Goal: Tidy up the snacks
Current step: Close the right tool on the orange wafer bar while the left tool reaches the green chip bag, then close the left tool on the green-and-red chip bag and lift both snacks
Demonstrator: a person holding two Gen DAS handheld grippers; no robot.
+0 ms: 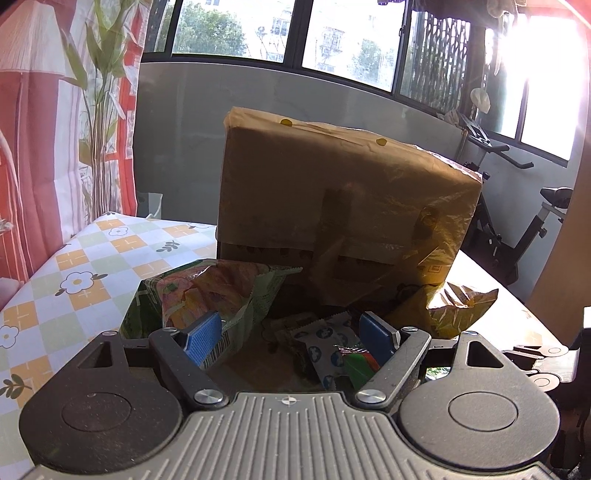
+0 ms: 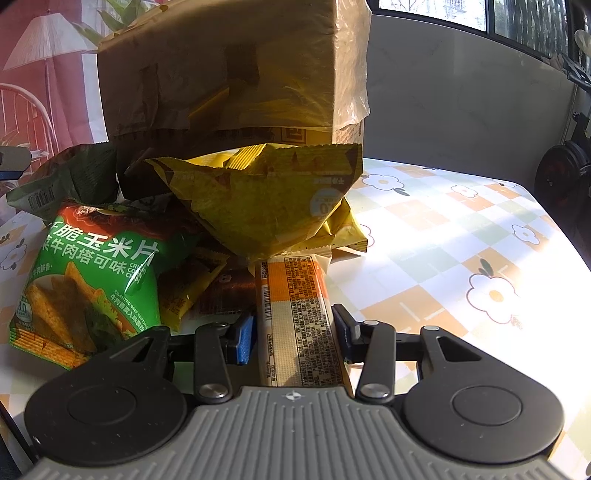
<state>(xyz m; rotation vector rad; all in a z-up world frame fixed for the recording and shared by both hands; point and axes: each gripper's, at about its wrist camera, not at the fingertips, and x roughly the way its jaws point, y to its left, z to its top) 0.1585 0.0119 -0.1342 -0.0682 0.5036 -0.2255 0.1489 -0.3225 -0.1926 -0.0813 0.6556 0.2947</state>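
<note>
Snack pile sits mid-table, crowded against the front of a tall brown paper bag (image 1: 343, 206) that stands upright and blocks everything behind it. Right gripper (image 2: 295, 334) is narrow, pads against both sides of a long orange-and-cream snack bar (image 2: 299, 317) that lies flat pointing toward the bag; its far end is tucked under a yellow chip bag (image 2: 266, 206). Just left of the bar: a green corn chip bag (image 2: 88, 280), touching the smaller packets beside it. Left gripper (image 1: 291, 334) stands wide, nothing clamped; small wrapped candies (image 1: 325, 343) lie between its fingers, a green-and-pink snack bag (image 1: 207, 295) against the left blue pad (image 1: 201, 338). Open room: right of the pile the checkered floral tablecloth (image 2: 461, 236) is bare and sunlit out to the table's edge. Left side has a bare strip up to the edge by the red-and-white curtain (image 1: 44, 129). Windows (image 1: 236, 29) behind, exercise bike (image 1: 517, 221) past the far right corner.
</note>
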